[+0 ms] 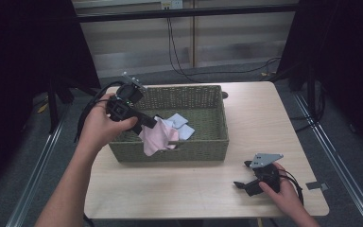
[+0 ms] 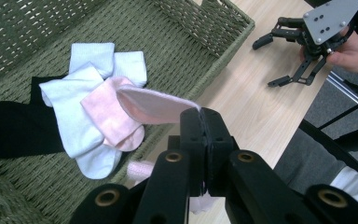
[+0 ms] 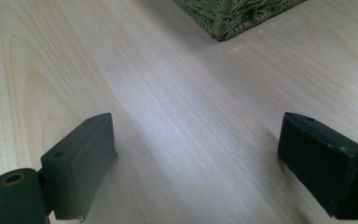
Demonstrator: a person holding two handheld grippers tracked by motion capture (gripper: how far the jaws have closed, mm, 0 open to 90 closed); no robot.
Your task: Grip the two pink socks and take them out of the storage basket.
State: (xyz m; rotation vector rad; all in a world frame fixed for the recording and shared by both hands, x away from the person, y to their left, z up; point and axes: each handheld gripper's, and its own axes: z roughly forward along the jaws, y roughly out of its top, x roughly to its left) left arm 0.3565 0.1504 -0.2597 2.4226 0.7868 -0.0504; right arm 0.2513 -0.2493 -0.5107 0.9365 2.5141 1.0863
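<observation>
No brand, label or writing can be read on anything here.

The left gripper (image 1: pixel 152 124) has its jaws pressed together on the cuff of a pink sock (image 2: pixel 154 105), held over the near wall of the green woven basket (image 1: pixel 170 152), at about 9 o'clock from the table's middle. In the high view the sock hangs from the jaws and drapes over that near rim, part inside, part outside. The right gripper (image 1: pixel 242 176) rests low over the wooden table (image 1: pixel 260 118) at about 5 o'clock, its jaws spread wide with nothing between them (bare wood shows between the pads in the right gripper view).

Counting in the left gripper view: two pink socks, the held one and another pink sock (image 2: pixel 114 122) lying flat on the basket floor; a small heap of pale blue-white socks (image 2: pixel 81 88), at least three, though the overlap hides the exact number; one black sock (image 2: pixel 14 128) at the 9 o'clock side of the heap, partly under it.

The basket sits in the far left part of the table, its far wall close to the far table edge. From 12 to 4 o'clock the tabletop is open wood, and a bare strip runs along the near edge between basket and person.
</observation>
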